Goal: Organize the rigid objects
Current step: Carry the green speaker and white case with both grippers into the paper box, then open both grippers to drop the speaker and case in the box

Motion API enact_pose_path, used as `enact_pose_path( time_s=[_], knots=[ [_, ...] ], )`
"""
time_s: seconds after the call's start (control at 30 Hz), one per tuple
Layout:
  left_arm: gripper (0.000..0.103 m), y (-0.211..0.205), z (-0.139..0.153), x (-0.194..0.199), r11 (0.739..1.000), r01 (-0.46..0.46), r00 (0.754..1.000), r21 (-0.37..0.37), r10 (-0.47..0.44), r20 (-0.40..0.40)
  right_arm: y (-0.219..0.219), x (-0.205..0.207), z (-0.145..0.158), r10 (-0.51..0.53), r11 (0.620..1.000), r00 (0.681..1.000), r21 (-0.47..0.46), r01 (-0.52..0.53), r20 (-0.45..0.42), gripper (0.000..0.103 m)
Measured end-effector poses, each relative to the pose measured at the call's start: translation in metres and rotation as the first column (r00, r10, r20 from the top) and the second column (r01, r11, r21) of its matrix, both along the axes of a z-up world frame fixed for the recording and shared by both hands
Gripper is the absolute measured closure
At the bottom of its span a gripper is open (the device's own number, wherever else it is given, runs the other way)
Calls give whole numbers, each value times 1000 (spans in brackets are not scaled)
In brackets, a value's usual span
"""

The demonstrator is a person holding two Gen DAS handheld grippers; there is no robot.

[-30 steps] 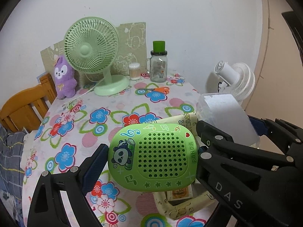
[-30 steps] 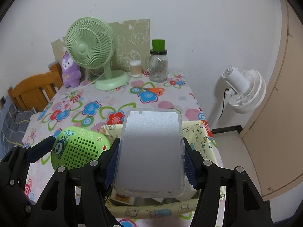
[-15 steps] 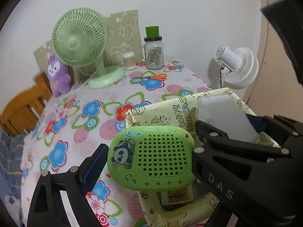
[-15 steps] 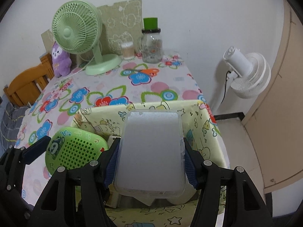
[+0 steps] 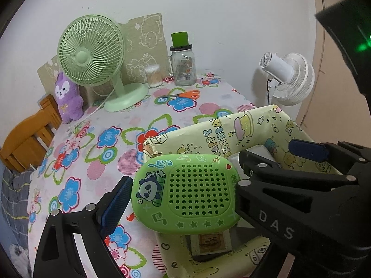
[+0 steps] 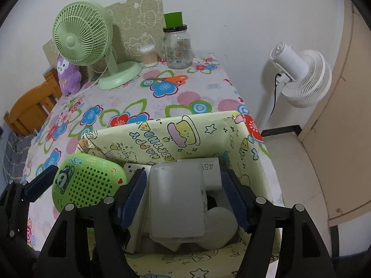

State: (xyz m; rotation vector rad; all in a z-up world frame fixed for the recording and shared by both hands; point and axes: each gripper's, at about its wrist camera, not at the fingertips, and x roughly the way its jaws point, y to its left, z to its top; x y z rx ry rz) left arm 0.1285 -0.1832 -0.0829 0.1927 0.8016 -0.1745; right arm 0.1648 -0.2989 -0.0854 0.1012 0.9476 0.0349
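My left gripper (image 5: 180, 199) is shut on a green panda case (image 5: 185, 192) with a perforated face, held over the left rim of a yellow cartoon-print box (image 5: 255, 125). The case also shows in the right wrist view (image 6: 85, 183). My right gripper (image 6: 184, 197) stands open above the box (image 6: 176, 134). A frosted clear plastic case (image 6: 175, 197) lies inside the box between the right fingers, apart from both pads. Other white items (image 6: 218, 227) lie under it.
On the floral tablecloth (image 5: 97, 143) stand a green desk fan (image 5: 92, 55), a purple plush (image 5: 68, 97), a glass jar with green lid (image 5: 183, 64), a cotton swab tub (image 5: 153, 75) and orange scissors (image 5: 183, 95). A white fan (image 6: 299, 76) stands beyond the table's right edge.
My right gripper lowered the frosted case into the box and opened, letting it go. My left gripper moved the green case closer to the box's left rim.
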Motion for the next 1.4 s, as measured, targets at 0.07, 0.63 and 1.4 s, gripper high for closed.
enact_pose_path(
  time_s=[0.07,0.63,1.4],
  knots=[
    [8,-1,1,1,1000,10,1000,-17,-10,-10,-2,-2,3,-2,1000,1000,-10,2,5,31],
    [8,-24,-5,16,990,91,993,-111,-99,-67,-18,-7,12,-34,996,998,-75,38,49,26],
    [3,-36,-20,12,989,108,978,-98,-123,-167,-32,-8,-8,-43,998,999,-54,43,13,25]
  ],
)
